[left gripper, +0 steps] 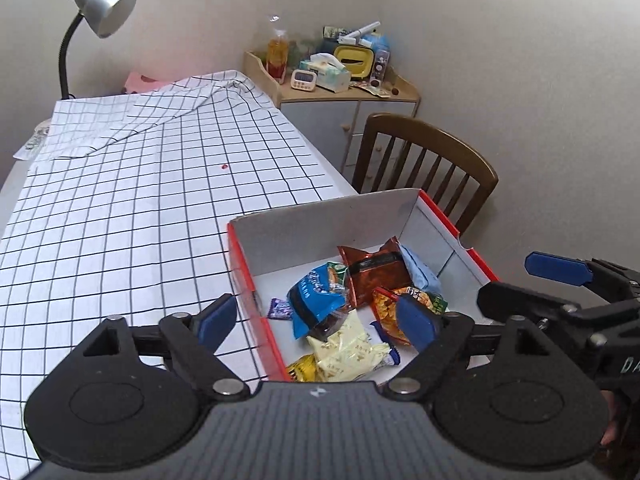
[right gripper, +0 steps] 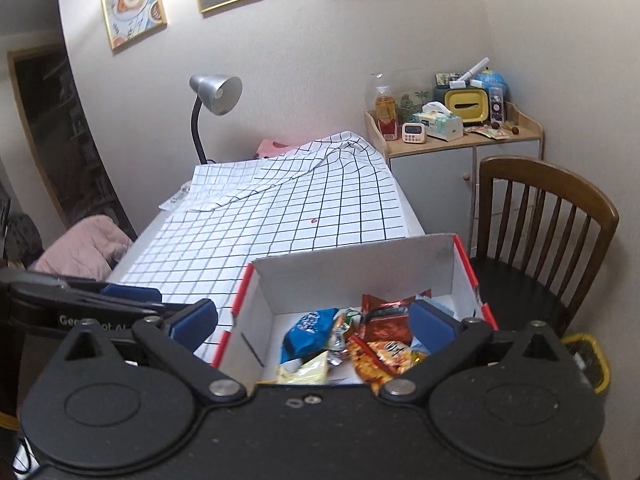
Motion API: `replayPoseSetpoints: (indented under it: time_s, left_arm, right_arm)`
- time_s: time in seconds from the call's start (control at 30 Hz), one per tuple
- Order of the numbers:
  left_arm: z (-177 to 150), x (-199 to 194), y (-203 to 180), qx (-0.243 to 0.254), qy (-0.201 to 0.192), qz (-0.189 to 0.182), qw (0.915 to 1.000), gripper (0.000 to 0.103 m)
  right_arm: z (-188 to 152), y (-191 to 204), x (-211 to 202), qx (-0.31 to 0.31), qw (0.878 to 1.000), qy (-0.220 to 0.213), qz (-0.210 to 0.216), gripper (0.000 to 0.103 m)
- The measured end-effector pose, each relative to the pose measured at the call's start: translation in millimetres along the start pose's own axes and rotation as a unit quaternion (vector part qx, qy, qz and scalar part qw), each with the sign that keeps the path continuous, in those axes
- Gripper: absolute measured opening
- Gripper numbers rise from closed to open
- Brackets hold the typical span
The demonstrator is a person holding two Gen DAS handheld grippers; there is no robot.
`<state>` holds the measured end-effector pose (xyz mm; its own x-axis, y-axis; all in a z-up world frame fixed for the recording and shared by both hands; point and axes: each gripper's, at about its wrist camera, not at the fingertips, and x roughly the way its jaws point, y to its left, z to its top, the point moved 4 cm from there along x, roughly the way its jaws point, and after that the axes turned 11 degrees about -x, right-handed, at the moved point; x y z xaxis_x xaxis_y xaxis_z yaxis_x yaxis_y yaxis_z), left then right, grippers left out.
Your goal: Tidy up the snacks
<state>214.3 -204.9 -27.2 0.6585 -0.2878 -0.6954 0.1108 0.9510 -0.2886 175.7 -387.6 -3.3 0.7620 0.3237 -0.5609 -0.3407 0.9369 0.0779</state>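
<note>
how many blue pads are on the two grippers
4. Left gripper: one pad over the tablecloth, one over the box. Right gripper: one at left, one at right.

- One red box with white inside.
- About seven snack packets in it; the heap hides some.
- One chair.
- One desk lamp.
- Two grippers.

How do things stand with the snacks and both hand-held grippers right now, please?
Left hand-held gripper open, empty. Right hand-held gripper open, empty. Snack packets all in red-edged box. Checked tablecloth bare of snacks; nothing in the way.
</note>
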Motion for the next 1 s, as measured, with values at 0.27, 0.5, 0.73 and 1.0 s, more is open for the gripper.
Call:
replayPoseSetpoints:
  time_s: [0.27,0.5,0.73,1.0]
  left_arm:
    - [-14,-20,14,-0.008,-0.001,-0.001,1.0000,0.100]
    - [-24,-35,18,-0.008,-0.008,0.010,0.9999,0.100]
    - [-34,-51,18,-0.004,-0.018,0.023,0.9996,0.100]
    - [-48,-63,12,0.004,-0.023,0.025,0.9994,0.100]
  right_arm:
    - [-11,17,-18,0.012,1.000,-0.015,-0.021,0.103]
    - [-17,26,-28,0.029,0.999,-0.024,-0.033,0.103]
    - [-24,45,-39,0.000,0.997,-0.027,-0.066,0.103]
    - [-36,56,-51,0.026,0.995,-0.033,-0.095,0.103]
